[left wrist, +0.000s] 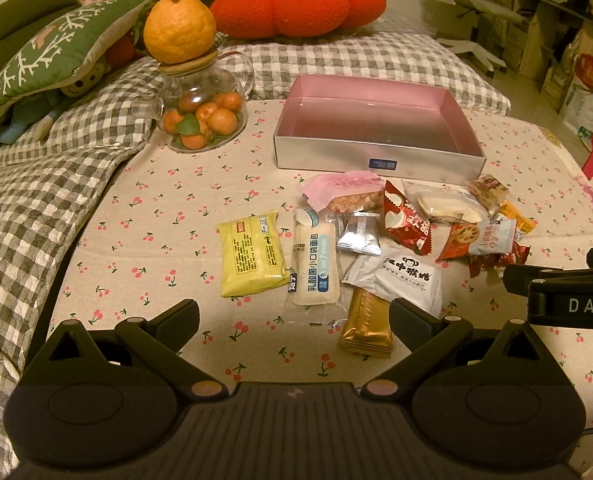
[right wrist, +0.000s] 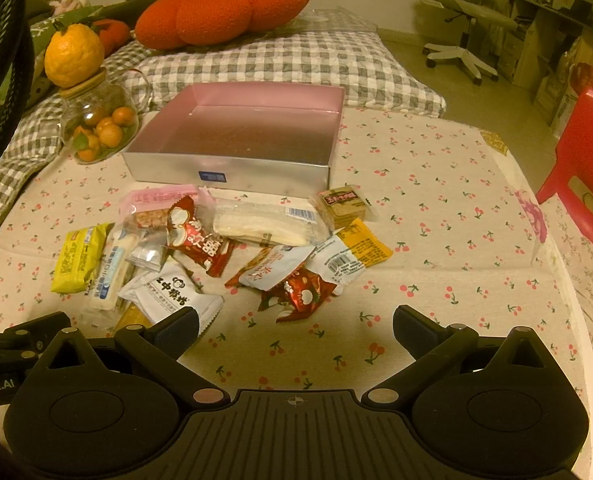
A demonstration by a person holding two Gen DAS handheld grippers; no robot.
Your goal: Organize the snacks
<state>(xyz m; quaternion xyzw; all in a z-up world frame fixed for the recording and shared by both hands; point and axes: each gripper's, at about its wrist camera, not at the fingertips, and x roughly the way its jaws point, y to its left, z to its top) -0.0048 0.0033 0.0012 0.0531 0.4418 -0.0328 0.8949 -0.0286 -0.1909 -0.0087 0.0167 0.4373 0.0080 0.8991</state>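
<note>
Several wrapped snacks lie in a loose pile on the cherry-print cloth, in front of an empty pink-lined box (left wrist: 376,120) (right wrist: 240,128). Among them are a yellow packet (left wrist: 252,254) (right wrist: 78,258), a long white bread bar (left wrist: 316,264), a gold bar (left wrist: 368,322), a white monkey-logo packet (left wrist: 400,276) (right wrist: 172,296) and red packets (left wrist: 406,218) (right wrist: 300,294). My left gripper (left wrist: 294,322) hovers open just short of the white bar and gold bar. My right gripper (right wrist: 296,330) is open too, with the red packet just beyond its fingers. Neither holds anything.
A glass jar of small oranges (left wrist: 200,120) (right wrist: 100,128) with a large citrus on its lid stands left of the box. Checked bedding (left wrist: 36,184) and cushions lie left and behind. A red stool (right wrist: 588,160) stands at the right edge.
</note>
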